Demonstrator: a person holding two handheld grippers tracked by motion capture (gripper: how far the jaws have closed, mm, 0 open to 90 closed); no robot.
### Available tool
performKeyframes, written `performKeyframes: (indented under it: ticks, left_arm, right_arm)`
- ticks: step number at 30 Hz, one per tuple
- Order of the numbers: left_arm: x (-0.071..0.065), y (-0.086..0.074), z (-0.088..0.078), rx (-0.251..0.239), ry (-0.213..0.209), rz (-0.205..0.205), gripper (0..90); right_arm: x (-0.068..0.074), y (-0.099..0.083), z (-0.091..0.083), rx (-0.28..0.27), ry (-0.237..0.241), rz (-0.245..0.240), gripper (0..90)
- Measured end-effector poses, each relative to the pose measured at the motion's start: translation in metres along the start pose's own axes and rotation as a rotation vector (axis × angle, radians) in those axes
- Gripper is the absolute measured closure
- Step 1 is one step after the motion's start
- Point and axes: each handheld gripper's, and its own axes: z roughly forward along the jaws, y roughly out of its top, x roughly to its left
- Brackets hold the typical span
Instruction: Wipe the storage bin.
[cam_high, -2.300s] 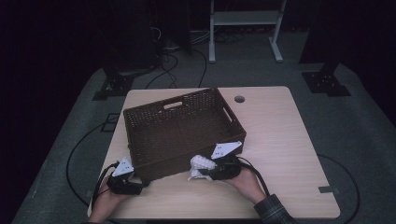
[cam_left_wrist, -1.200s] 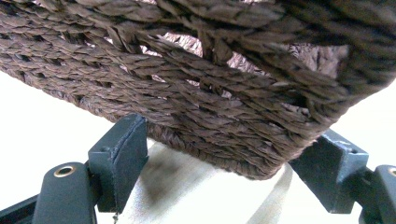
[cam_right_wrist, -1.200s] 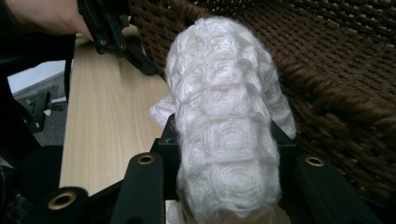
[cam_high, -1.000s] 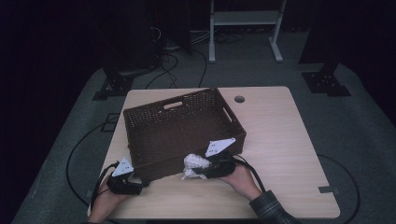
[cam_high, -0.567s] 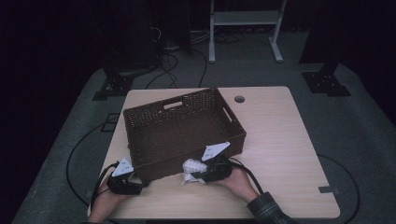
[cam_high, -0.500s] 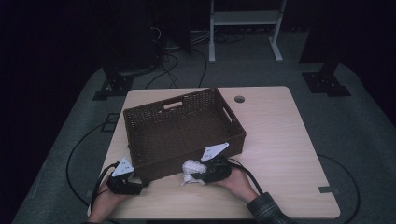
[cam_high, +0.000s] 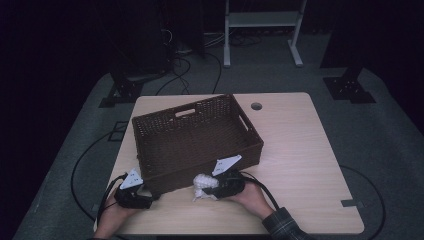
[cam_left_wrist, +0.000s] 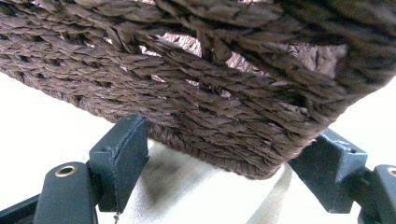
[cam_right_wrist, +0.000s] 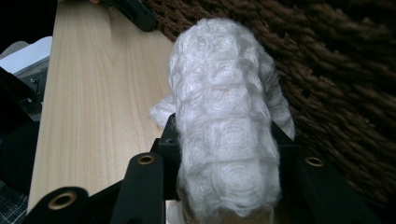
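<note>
Right tongs (cam_high: 216, 186): closed tight on a white cloth (cam_high: 205, 184), the two black jaws pressing its sides; in the right gripper view the cloth (cam_right_wrist: 227, 135) bulges up between the jaws and hides most of the gap.
White cloth: a knobbly, bunched bundle in the lower middle of the high view, just in front of the basket's near wall and low over the table (cam_high: 300, 150); whether it touches the basket or the tabletop I cannot tell.
Right hand (cam_high: 252, 197): comes in from the bottom edge right of centre, a plaid sleeve behind it, gripper lying nearly level and pointing toward the left of the frame.
Left tongs (cam_high: 150, 196): jaws stand wide, one on each side of the basket's near left corner; in the left gripper view the woven corner (cam_left_wrist: 261, 140) sits between the two pads, the left pad close against the weave, though a firm press is not clear.
Left hand (cam_high: 112, 220): at the lower left of the high view, low on the table, gripper aimed right toward the basket.
Basket (cam_high: 165, 125): dark brown wicker, rectangular, set askew in the middle of the table, a handle slot in its far wall.
Table: pale wood, a round hole (cam_high: 256, 106) near its far edge.
</note>
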Motion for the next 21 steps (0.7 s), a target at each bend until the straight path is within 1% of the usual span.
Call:
performKeyframes:
  ticks: [14,16,21]
  left_arm:
    - [0.0,0.0,0.0,-0.002,0.0,-0.002,22.0]
    - [0.0,0.0,0.0,-0.002,0.0,-0.002,21.9]
    - [0.0,0.0,0.0,0.0,0.0,0.0,21.9]
  right_arm:
    - [0.008,0.021,-0.023,-0.096,-0.008,-0.034,60.1]
    - [0.009,0.025,-0.026,-0.101,-0.011,-0.047,60.1]
    - [0.011,0.033,-0.031,-0.118,-0.008,-0.056,60.1]
